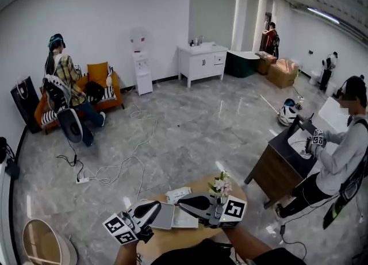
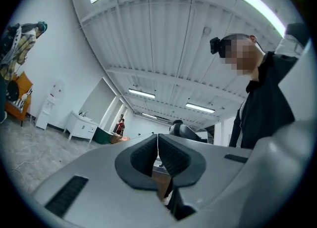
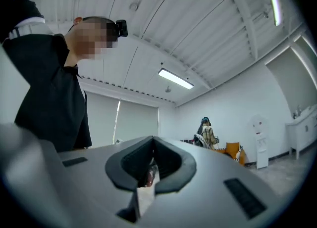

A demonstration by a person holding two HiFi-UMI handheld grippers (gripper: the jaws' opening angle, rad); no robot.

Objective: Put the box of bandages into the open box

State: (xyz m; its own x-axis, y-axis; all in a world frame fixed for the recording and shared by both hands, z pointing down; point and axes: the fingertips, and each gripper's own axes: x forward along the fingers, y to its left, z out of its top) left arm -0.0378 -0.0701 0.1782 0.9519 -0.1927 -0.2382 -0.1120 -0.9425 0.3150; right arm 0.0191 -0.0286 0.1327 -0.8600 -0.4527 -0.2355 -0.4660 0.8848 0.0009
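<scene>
On the small wooden table (image 1: pixel 198 186) below me, a white box of bandages (image 1: pixel 178 194) lies flat at the far edge. Nearer me is the open box (image 1: pixel 185 219), its grey lid (image 1: pixel 164 216) folded out to the left. My left gripper (image 1: pixel 156 207) hovers over the lid, tip pointing right, jaws closed with nothing between them (image 2: pixel 157 140). My right gripper (image 1: pixel 181 202) is held just above the open box, tip pointing left, also shut and empty (image 3: pixel 152 143). Both gripper views tilt up at the ceiling, so neither shows the boxes.
A small bunch of flowers (image 1: pixel 220 184) stands at the table's right edge. A person (image 1: pixel 339 154) works at a dark desk (image 1: pixel 282 163) to the right. Cables (image 1: pixel 118 169) trail over the floor toward an orange sofa (image 1: pixel 100 88) with a seated person (image 1: pixel 63 71).
</scene>
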